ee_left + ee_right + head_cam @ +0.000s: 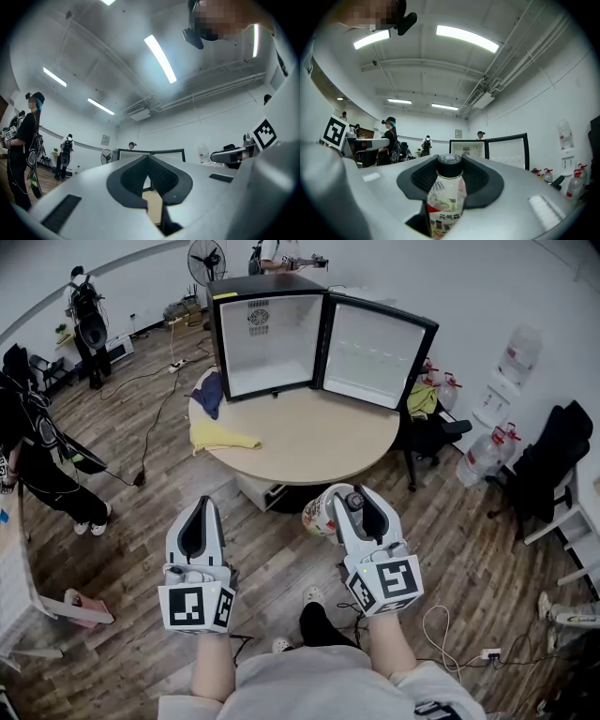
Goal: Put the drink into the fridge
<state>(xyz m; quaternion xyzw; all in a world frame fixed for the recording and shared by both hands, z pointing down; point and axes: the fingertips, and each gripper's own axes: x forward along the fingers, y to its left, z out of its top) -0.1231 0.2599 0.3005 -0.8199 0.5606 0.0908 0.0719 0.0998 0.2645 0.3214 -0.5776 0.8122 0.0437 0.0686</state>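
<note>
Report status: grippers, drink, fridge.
Left gripper shut, empty. Right gripper shut on the drink bottle, held short of the table. Mini fridge on the table, door open, inside bare. Cloths at table's left edge, not blocking.

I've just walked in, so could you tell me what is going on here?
A person stands short of a round table, holding a gripper in each hand. The right gripper is clamped on a drink bottle; the left gripper is shut and empty. On the table a small fridge stands with its door open, nothing visible inside.
</note>
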